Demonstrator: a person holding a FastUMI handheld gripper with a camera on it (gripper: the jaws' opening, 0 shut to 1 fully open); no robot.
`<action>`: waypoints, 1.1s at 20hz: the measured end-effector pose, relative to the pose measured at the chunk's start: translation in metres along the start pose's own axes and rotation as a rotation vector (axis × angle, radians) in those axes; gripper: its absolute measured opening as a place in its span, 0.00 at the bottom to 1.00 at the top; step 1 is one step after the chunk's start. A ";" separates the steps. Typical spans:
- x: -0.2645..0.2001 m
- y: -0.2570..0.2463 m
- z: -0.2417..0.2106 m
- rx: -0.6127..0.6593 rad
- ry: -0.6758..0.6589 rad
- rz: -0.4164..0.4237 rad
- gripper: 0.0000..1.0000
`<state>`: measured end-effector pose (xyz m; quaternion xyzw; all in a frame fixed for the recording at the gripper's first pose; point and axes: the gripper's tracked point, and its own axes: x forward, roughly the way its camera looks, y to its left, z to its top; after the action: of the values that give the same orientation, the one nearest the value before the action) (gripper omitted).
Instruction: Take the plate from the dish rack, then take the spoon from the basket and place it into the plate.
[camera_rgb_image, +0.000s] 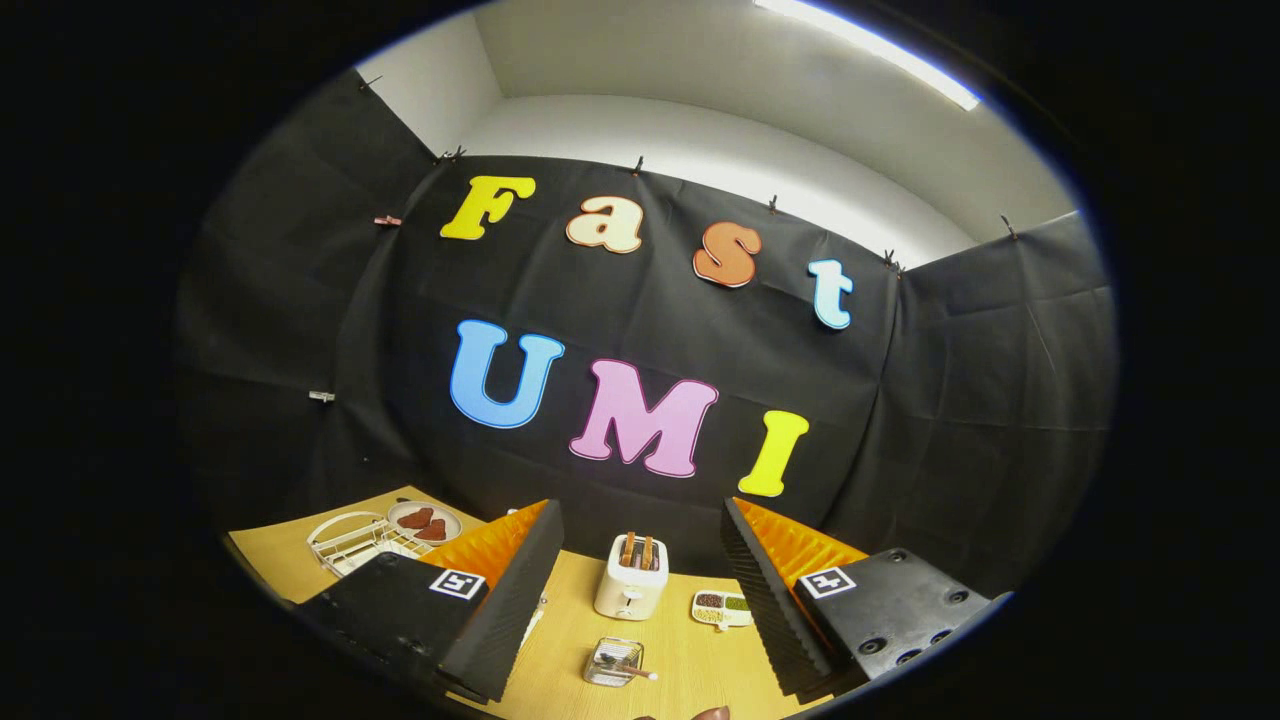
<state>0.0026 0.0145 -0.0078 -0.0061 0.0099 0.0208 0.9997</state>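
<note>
So the plate (425, 521) is sitting way off to the left side of the wooden table (680, 650), beyond my left finger. It's white with a dark rim and has two reddish-brown pieces (423, 524) on it, can't tell what they are from here. Just beside it, a bit nearer to me, is the white wire dish rack (352, 545). From this angle the plate looks like it's at the rack's far end, touching or almost touching it, but I honestly can't tell whether it's resting in the rack or flat on the table next to it.

The basket (613, 662) is much closer, a small clear mesh thing sitting on the table between my fingers, slightly left of centre. The spoon (632, 668) lies in it with its handle poking out over the right rim.

Beyond the basket, still between the fingers, stands a white toaster (631, 578) with two slices of toast (637, 550) upright in the slots. To the right of the toaster there's a small divided tray (722, 607) with brown and green stuff in the compartments.

My gripper (635, 600) is spread wide, fingers well apart, nothing held, up in the air above the table and not touching anything.
</note>
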 end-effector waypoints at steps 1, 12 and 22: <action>0.001 0.002 0.000 0.002 -0.001 0.004 0.98; 0.015 0.024 -0.024 0.025 0.074 0.042 0.97; 0.079 0.112 -0.086 0.021 0.268 0.197 0.98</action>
<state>0.0755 0.1289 -0.0966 0.0027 0.1440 0.1175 0.9826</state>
